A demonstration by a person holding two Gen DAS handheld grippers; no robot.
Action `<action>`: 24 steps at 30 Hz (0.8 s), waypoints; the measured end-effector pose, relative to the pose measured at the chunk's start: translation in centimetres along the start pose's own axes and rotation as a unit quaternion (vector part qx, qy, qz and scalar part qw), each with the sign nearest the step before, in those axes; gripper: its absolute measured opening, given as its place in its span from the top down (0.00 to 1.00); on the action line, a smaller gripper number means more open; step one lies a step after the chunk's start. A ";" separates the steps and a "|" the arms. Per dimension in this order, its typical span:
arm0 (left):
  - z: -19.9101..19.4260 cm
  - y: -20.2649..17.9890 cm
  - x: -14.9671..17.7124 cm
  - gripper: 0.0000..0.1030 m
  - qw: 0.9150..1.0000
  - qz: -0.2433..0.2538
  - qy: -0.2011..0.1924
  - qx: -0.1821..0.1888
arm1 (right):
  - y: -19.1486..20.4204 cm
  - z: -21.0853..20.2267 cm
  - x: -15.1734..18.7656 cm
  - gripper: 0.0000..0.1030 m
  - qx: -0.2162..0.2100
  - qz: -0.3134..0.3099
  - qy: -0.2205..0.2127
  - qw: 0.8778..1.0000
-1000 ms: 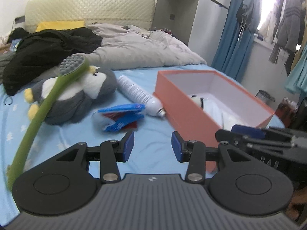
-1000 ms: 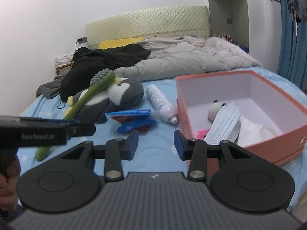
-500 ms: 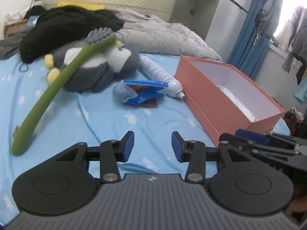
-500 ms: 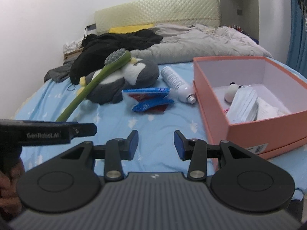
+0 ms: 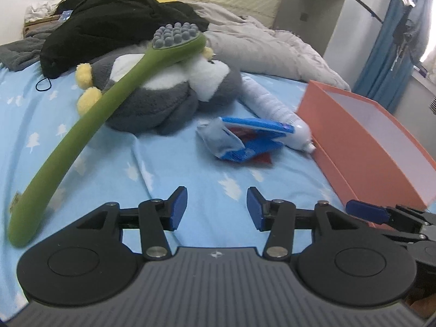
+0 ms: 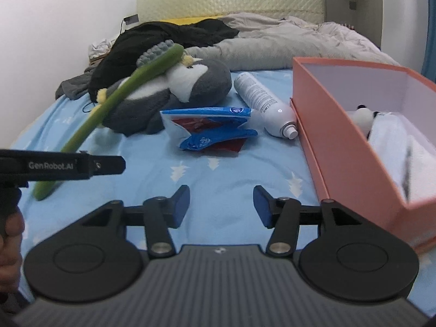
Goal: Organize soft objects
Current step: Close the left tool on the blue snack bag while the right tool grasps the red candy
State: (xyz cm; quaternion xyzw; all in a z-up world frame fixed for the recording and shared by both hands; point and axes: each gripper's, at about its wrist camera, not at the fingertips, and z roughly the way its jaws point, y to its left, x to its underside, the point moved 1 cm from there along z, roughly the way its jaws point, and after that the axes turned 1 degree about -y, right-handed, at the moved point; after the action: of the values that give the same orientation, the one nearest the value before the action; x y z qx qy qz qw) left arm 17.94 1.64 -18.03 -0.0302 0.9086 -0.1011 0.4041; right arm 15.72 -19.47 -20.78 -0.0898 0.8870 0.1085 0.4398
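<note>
**Both grippers brought low over the sheet, nothing held yet**

Nearest the cameras, the left gripper (image 5: pixel 216 208) is held parted above the blue sheet (image 5: pixel 169 163), its jaws just widened and nothing between them. The right gripper (image 6: pixel 221 207) is carried the same way beside it, jaws also just widened and empty, angled down at bare sheet. That readiness suggests an approach rather than a grasp; which item is meant for which gripper cannot be told.

A little further on, the blue packets (image 6: pixel 209 128) are seen lying crumpled in the middle of the bed, straight ahead of both grippers and so the likeliest first pick. Just beside them, the white spray bottle (image 6: pixel 263 103) is laid on its side, its nozzle close to the wall of the orange box (image 6: pixel 340 136). The box is left open at the right, presumably as the collecting place: a small panda toy (image 6: pixel 361 115) and white folded cloths (image 6: pixel 403 152) are already inside.

Beyond the packets, the plush penguin (image 5: pixel 163 92) is slumped on the sheet, with the green long-handled brush (image 5: pixel 90 125) propped across it, head up on the plush and handle down on the sheet. The brush would probably need clearing before the penguin is lifted.

Farthest back, a black garment (image 5: pixel 109 30) and a grey duvet (image 5: pixel 261 51) are heaped by the headboard.
</note>
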 end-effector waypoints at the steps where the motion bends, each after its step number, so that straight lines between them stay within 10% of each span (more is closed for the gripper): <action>1: 0.8 0.1 -0.4 0.47 1.000 0.002 -0.001 0.001 | -0.1 0.8 -0.2 0.47 0.000 -0.004 0.001 1.000; 24: 11.9 -1.2 -7.4 0.37 0.991 0.129 -0.004 0.024 | 2.5 13.7 -2.5 0.67 0.030 -0.267 0.030 0.963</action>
State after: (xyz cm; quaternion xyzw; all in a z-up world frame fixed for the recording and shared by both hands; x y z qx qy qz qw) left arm 31.67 -0.46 -20.14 0.0970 0.9004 -0.0700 0.4183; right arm 27.01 -13.24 -26.56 -0.3135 0.8461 -0.0426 0.4289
